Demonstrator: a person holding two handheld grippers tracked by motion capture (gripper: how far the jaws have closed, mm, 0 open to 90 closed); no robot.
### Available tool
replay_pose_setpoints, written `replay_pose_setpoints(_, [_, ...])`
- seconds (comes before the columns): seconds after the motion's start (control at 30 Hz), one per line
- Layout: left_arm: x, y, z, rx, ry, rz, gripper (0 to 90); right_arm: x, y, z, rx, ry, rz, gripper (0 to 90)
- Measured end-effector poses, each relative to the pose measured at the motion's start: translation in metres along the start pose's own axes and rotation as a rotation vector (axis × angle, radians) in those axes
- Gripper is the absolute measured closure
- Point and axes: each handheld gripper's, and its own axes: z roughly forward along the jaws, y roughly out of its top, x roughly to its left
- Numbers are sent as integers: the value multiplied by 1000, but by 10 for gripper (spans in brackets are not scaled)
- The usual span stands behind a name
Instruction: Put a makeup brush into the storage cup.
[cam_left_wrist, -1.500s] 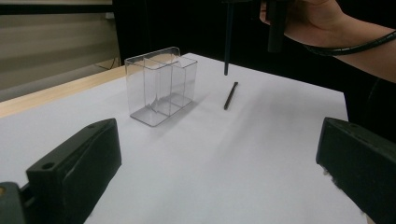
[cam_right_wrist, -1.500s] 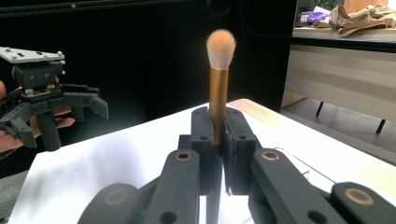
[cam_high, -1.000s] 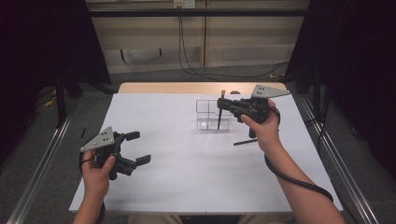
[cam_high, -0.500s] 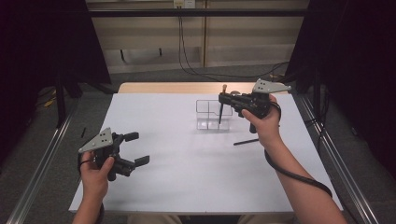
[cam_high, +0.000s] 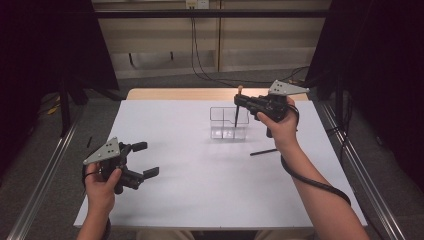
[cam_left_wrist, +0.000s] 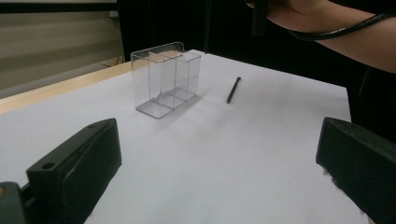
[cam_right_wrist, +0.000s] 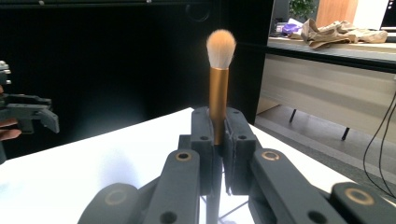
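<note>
White table (cam_high: 200, 200) spread wide, a clear box (cam_high: 229, 122) standing toward its far side. Left gripper (cam_high: 145, 160) hovers low near the front edge, jaws gaping wide, nothing in them. Right gripper (cam_high: 240, 103) pinches a makeup brush (cam_right_wrist: 219, 84) upright, bristles up, handle hanging over the box. A black pencil (cam_high: 263, 151) lies just beside the box.

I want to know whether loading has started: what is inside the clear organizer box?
The clear organizer box looks empty; its compartments show bare walls and floor. The right gripper holds a makeup brush upright above it, handle tip hidden from the right gripper view.
</note>
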Motion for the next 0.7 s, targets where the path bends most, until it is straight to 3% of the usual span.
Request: replay_pose_setpoints(0.7, [1, -1, 0, 4, 11, 4, 1, -20, -5, 7, 3, -74, -20, 846])
